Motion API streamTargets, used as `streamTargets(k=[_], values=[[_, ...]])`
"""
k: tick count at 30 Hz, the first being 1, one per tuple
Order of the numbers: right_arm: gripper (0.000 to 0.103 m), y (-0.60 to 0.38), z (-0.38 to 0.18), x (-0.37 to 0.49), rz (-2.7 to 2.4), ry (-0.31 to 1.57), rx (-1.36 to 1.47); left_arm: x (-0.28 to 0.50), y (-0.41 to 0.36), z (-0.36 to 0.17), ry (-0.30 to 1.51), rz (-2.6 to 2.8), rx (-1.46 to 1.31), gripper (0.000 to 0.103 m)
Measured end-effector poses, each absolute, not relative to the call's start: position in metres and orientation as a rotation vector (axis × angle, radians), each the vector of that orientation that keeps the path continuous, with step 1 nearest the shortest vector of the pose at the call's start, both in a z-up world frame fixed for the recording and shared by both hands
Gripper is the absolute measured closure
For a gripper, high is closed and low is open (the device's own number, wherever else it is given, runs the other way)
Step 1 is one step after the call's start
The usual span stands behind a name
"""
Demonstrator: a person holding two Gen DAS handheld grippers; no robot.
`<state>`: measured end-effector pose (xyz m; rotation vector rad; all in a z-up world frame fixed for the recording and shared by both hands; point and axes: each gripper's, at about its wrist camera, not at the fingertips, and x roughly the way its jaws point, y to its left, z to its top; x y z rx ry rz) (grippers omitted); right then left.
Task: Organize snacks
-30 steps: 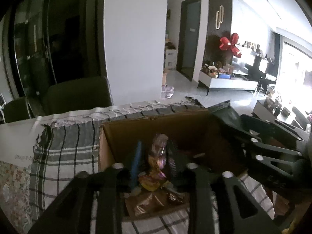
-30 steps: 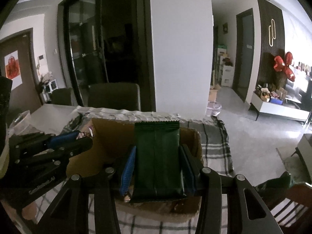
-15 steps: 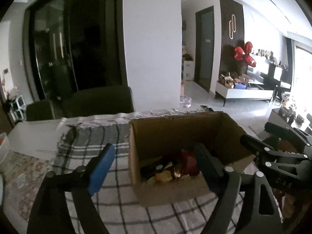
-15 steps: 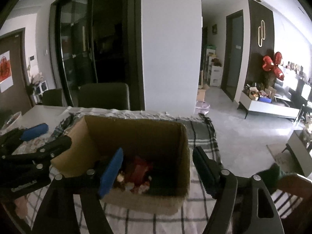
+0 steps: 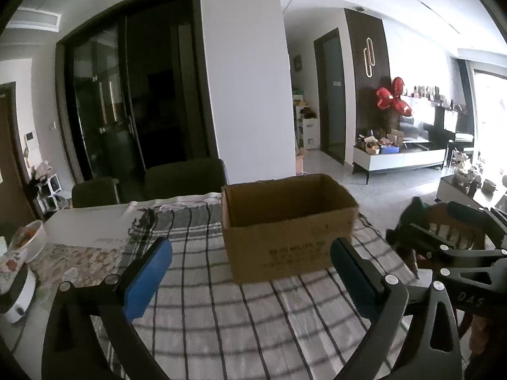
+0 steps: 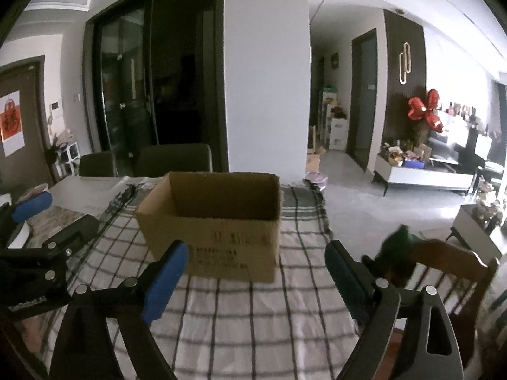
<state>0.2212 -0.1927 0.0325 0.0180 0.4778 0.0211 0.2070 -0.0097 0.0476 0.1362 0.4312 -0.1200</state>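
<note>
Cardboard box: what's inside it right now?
Only the bare inner walls of the cardboard box show from both wrist views. Its front wall hides the bottom, so any snacks inside cannot be seen. It sits on the checked cloth.

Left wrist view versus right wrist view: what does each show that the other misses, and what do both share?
Only the left wrist view: a white bowl at the table's left edge. Only the right wrist view: a red-and-white poster on the brown door. Both: the cardboard box on the checked cloth, the left gripper and right gripper open with nothing between the jaws, having just been opening, and red balloons.
</note>
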Motion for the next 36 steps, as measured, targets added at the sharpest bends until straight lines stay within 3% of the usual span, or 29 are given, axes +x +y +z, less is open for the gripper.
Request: streamTargets(k=[16, 36], values=[[0.012, -0.194, 0.038, 0.085, 0.027, 0.456, 0.059, 0.081, -0.010, 0.060, 0.376, -0.133, 0.110, 0.000], [0.012, -0.188, 0.045, 0.039, 0.030, 0.436, 0.046, 0.045, -0.004, 0.062, 0.380, -0.115, 0.097, 0.000]])
